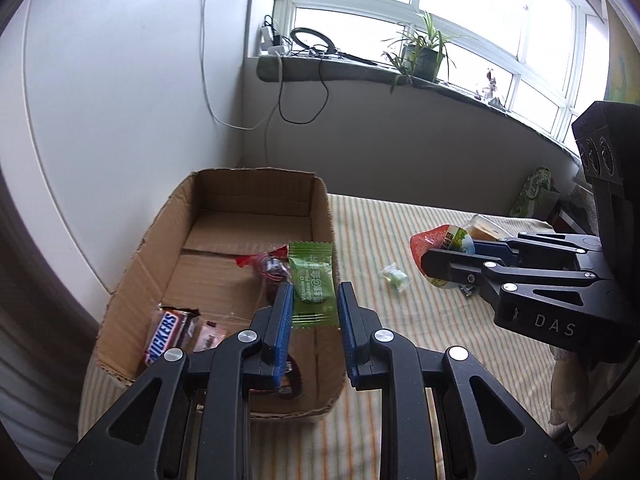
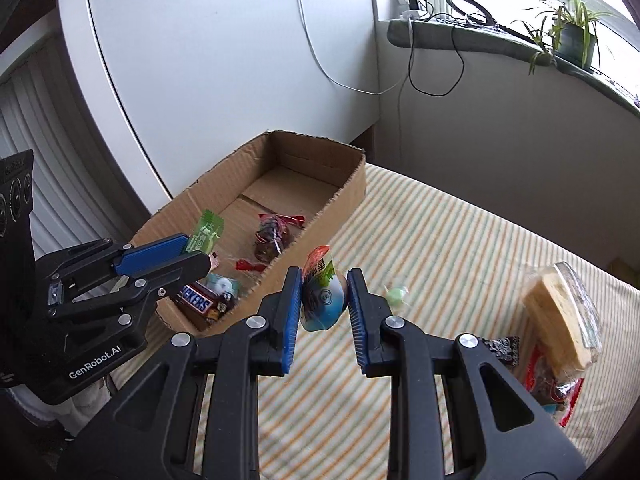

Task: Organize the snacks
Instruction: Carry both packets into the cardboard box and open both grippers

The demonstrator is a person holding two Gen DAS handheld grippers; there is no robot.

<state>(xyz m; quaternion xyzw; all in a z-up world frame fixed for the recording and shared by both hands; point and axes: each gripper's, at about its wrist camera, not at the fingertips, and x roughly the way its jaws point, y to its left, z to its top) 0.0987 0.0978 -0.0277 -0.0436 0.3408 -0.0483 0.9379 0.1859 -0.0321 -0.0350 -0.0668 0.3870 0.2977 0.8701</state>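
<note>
An open cardboard box [image 1: 320, 216] [image 2: 352, 184] stands on a striped cloth. Inside lie a Snickers bar [image 1: 162, 338] [image 2: 196, 299] and a red-wrapped snack [image 1: 268, 266] [image 2: 272, 236]. My left gripper [image 1: 312, 304] [image 2: 188, 250] hangs over the box with a green plum candy packet [image 1: 312, 280] [image 2: 206, 234] between its fingers; the jaws stand apart and the packet looks loose. My right gripper [image 2: 324, 296] [image 1: 448, 264] is shut on a red-green-blue jelly cup [image 2: 322, 300] [image 1: 444, 242], above the cloth right of the box.
A small green candy [image 1: 394, 276] [image 2: 396, 294] lies on the cloth between box and right gripper. A wrapped cake slice [image 2: 560, 316] and red packets [image 2: 560, 392] lie at the right. A white cabinet, a window sill with a plant [image 1: 424, 52] and cables are behind.
</note>
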